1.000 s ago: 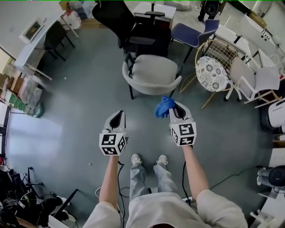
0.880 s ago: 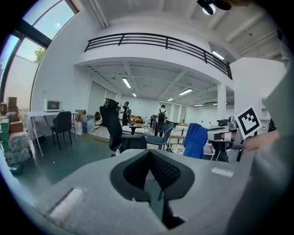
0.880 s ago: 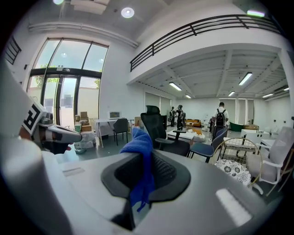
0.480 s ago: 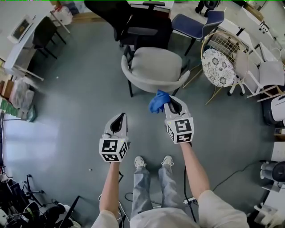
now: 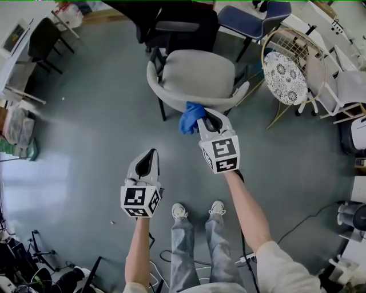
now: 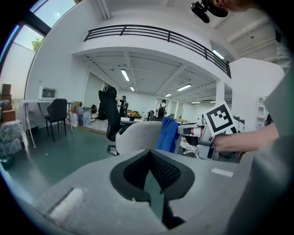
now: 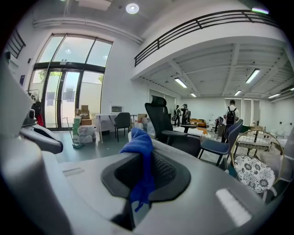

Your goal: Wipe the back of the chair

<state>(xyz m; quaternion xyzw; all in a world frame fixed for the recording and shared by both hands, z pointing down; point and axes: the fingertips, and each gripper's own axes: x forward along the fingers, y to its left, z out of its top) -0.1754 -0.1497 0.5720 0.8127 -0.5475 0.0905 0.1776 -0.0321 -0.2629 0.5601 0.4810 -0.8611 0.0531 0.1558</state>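
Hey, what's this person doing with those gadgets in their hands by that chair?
A person stands with a two-jaw gripper in each hand. The right gripper is clamped on a crumpled blue cloth and holds it at the curved back of a grey padded chair, ready to wipe it. Whether the cloth touches the chair yet is unclear. The left gripper hangs nearer the person, jaws together, with nothing in it.

Open-plan office hall, two levels. Evidence: white desk (image 5: 20,54) by the wall, black swivel chair (image 7: 161,117), blue visitor chair (image 5: 251,17), grey armchair (image 5: 197,77), stacked boxes (image 7: 85,112), ceiling strip lights (image 7: 180,82), railed balcony (image 6: 151,34), tall windows (image 7: 69,92), bare grey floor (image 5: 86,126).
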